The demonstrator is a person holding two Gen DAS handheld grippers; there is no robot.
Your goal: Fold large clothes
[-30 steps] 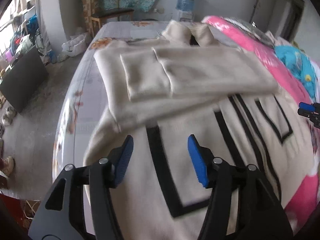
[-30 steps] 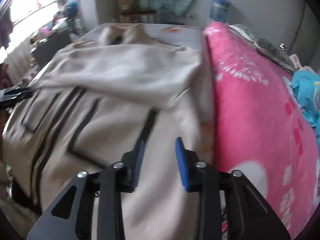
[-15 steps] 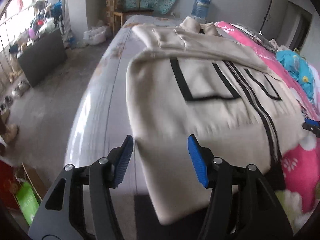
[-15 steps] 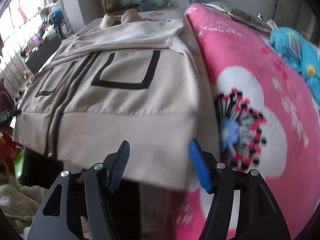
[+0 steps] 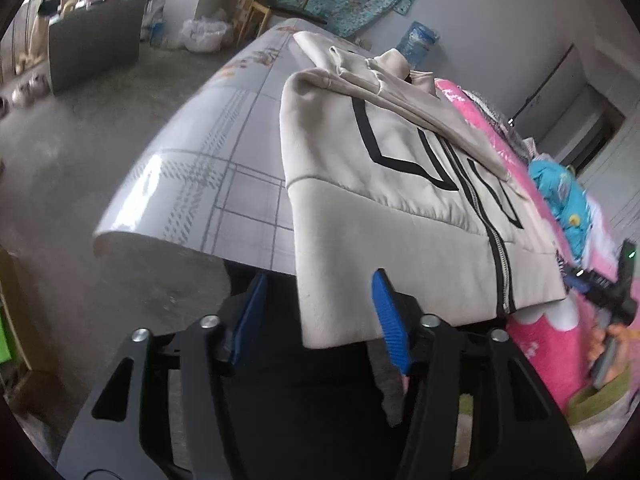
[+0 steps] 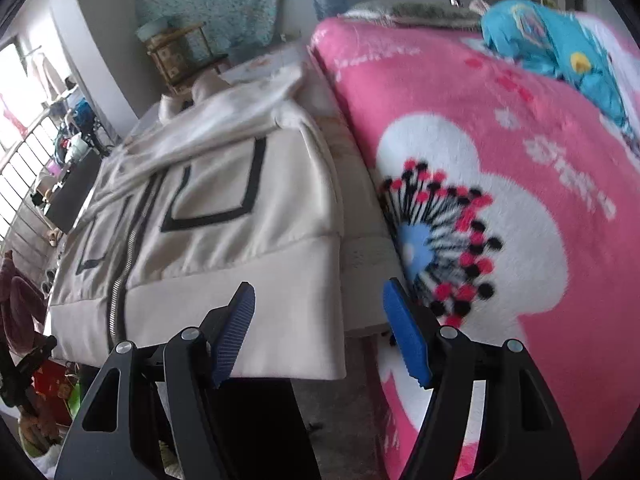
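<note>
On the bed (image 5: 208, 184) the jacket (image 5: 360, 200) lies flat beside a pink blanket (image 6: 500, 160), sleeves folded in, hem hanging over the near edge; both the left gripper (image 5: 318, 314) and right gripper (image 6: 318, 328) are wide and empty at its two hem corners, so next they should probably pinch these corners and fold the hem far toward the collar.

Home bedroom: pink floral blanket (image 6: 500, 128), wooden chair (image 5: 276, 4).
</note>
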